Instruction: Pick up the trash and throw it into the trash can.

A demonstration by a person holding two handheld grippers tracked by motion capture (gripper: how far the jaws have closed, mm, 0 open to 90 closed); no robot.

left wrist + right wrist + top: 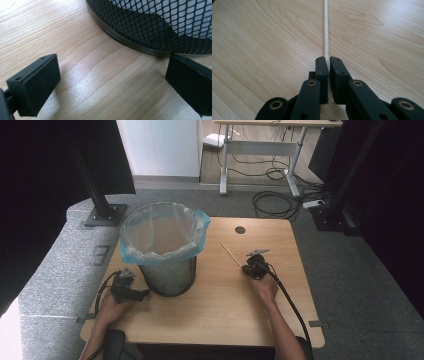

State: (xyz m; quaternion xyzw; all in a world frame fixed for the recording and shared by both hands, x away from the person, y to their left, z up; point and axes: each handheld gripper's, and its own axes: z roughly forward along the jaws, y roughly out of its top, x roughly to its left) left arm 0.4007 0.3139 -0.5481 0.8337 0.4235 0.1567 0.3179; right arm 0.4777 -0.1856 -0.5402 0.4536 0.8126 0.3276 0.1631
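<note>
**Right gripper clamped on the stick, left one parked by the bin**

So here's where we stand. We use the mesh waste bin [167,270] as our landmark, since it's the biggest thing on the wooden table [210,320]. It stands upright on the table's left half, with a pale blue bag [165,235] lining it and folded over the rim.

The thin wooden stick [230,254] lies flat on the table to the right of the bin, clear of it, running diagonally with its far tip toward the back edge. Our right gripper [246,267] sits at the stick's near end, further right of the bin. In the right gripper view the jaws are squeezed together on the stick [326,30], which pokes straight out from between the pads [322,72] and runs away across the wood grain. So we call that a firm pinch on the stick.

Our left gripper [145,293] rests on the table just beside the bin's base, on its left near side. In the left gripper view the jaws are spread wide with nothing between them but bare wood, and the bin's metal bottom ring [130,43] curves right in front, one jaw close by it. Whether it actually touches, we can't tell.
</note>
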